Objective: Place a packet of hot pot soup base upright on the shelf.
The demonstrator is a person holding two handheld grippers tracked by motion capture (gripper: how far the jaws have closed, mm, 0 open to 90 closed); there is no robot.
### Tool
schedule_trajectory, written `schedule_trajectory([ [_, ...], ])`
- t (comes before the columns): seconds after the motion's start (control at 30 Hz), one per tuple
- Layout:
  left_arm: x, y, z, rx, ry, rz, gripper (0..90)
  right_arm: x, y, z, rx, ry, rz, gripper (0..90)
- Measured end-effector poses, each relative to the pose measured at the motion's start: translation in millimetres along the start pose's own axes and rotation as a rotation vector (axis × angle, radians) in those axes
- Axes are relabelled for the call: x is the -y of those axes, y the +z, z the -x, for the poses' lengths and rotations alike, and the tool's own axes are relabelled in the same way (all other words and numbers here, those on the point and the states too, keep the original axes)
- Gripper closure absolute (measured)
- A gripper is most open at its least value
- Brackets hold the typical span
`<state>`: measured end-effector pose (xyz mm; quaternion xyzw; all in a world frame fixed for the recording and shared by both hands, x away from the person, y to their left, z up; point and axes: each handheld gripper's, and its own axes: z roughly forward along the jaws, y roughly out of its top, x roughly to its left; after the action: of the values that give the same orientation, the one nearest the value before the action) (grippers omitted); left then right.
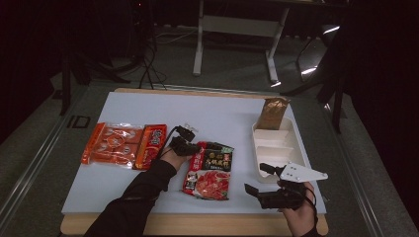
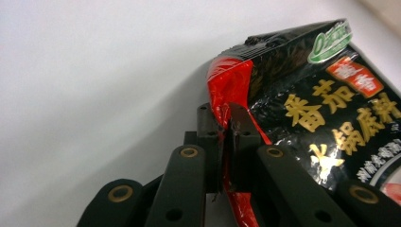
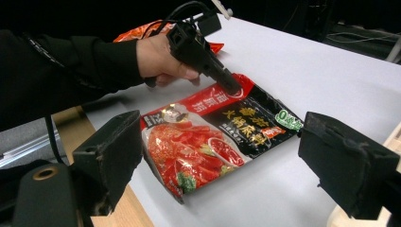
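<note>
The left gripper is clamped on the thin red edge of the sauce packet lying mid-table, so it may slip free when lifted, while the right gripper waits with jaws apart.

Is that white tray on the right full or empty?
Empty: the white tray shows bare compartments. A brown packet stands at its far end; inside or behind, I cannot tell.

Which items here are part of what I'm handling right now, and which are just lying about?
In hand:
- black-and-red sauce packet, its red edge pinched by the left claw
- right claw, open, facing the packet

Lying about:
- orange snack pack
- white divided tray
- brown pouch
</note>
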<state>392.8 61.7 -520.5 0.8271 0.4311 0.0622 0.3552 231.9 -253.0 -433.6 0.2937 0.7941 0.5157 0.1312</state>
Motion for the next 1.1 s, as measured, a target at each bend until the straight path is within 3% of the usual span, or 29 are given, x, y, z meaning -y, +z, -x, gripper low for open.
schedule_trajectory([
  [0.17, -3.9, -13.4, 5.9, 0.01, 0.021, 0.044, 87.4, -0.6, -2.2, 0.7, 0.011, -0.001, 0.008, 14.2],
  [0.27, -6.0, -21.5, 9.0, 0.031, 0.007, 0.073, 87.4, -1.1, -3.3, 1.4, 0.013, 0.009, 0.011, 15.0],
  [0.5, -9.0, -36.2, 20.4, 0.046, 0.093, 0.136, 87.3, -3.8, -7.7, 1.3, 0.035, 0.003, 0.024, 15.0],
  [0.6, -8.0, -42.4, 24.4, 0.05, 0.088, 0.161, 87.4, -4.9, -8.9, 1.4, 0.04, 0.0, 0.023, 15.0],
  [0.7, -6.1, -48.6, 26.7, 0.077, 0.055, 0.195, 87.4, -6.1, -10.8, 2.6, 0.04, -0.016, 0.043, 16.5],
  [0.8, -3.9, -55.3, 30.5, 0.092, 0.061, 0.226, 87.4, -8.5, -13.9, 2.4, 0.058, -0.048, 0.071, 18.8],
  [0.97, -1.9, -68.1, 39.3, 0.115, 0.089, 0.27, 87.6, -11.9, -19.2, 1.6, 0.106, -0.015, 0.064, 14.9],
  [1.1, -0.7, -78.9, 46.4, 0.132, 0.105, 0.298, 87.6, -13.0, -22.4, 1.9, 0.117, -0.007, 0.074, 12.2],
])
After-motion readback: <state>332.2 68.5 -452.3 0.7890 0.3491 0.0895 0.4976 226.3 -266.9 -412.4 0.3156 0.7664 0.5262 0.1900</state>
